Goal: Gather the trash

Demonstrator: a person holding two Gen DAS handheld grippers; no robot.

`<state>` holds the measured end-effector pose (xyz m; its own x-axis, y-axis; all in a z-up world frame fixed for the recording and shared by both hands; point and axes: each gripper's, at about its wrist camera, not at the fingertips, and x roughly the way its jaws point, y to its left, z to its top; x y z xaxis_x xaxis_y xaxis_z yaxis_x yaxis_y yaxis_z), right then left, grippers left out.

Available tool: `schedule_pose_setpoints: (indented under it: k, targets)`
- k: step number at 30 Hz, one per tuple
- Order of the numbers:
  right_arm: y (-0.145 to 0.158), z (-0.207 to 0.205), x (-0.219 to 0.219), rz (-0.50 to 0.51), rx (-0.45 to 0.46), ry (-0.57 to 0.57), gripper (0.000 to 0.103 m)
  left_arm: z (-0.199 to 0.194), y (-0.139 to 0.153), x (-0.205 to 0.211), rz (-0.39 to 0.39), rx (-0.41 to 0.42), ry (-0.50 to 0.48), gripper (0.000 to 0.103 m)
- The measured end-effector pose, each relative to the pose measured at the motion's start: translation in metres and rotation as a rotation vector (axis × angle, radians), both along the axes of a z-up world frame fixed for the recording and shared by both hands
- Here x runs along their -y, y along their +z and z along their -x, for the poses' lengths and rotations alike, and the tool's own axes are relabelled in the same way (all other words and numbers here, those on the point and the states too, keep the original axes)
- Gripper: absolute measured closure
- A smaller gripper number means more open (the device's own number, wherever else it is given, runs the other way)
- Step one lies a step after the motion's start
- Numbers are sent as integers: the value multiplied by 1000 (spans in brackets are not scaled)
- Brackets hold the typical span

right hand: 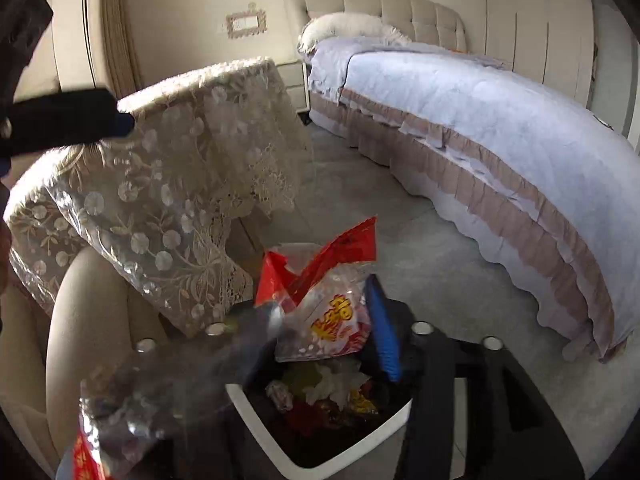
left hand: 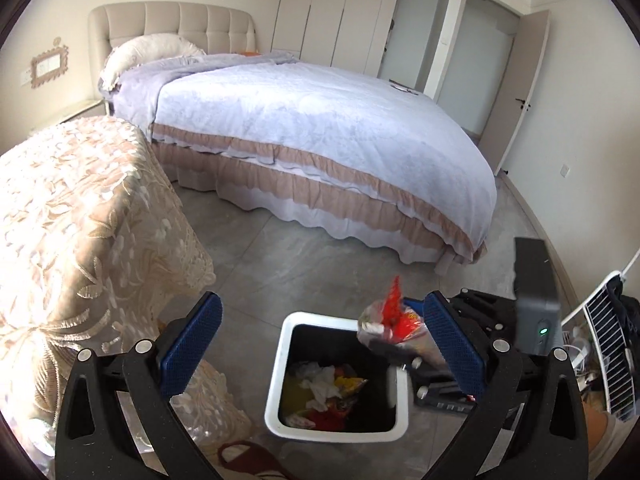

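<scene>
A white-rimmed black trash bin (left hand: pixel 276 376) stands on the floor, holding crumpled wrappers and tissue (left hand: pixel 326 394). My left gripper (left hand: pixel 320 340) is open and empty just above the bin. My right gripper (right hand: pixel 324 320) is shut on a red and clear snack bag (right hand: pixel 328 304) and holds it over the bin (right hand: pixel 372 436). In the left wrist view the bag (left hand: pixel 390 316) hangs at the bin's right rim, with the right gripper (left hand: pixel 404 354) behind my right finger.
A table with a lace cloth (left hand: pixel 80 216) stands left of the bin. A bed with a lilac cover (left hand: pixel 320 120) fills the far side. A beige chair (right hand: pixel 80 320) is at the left. A dark box (left hand: pixel 534 284) and a white rack (left hand: pixel 604 344) stand right.
</scene>
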<state>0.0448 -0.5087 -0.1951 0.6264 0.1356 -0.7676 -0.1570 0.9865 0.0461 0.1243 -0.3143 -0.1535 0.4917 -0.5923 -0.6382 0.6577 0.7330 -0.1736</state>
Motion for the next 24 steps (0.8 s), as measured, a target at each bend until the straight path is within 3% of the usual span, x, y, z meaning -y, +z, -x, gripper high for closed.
schedule_pose_setpoints:
  k: [1,4,7,16,24]
  targets:
    - [-10,-2,-4,23,-29,20,5,-1,3,-2,3,5,7,5]
    - [-27,-6,-9,68,-82,41,4,-2,8,-8,14,14,17,5]
    - [-19,-3,-11,83,-52,41,4,-2,10,-12,15,20,23,5]
    - [51,-1,-16,40,157,44,4,2,26,-40,55,55,74,5]
    - [119,-12,-47,-46,353,129,4,3,58,-96,98,115,186,5]
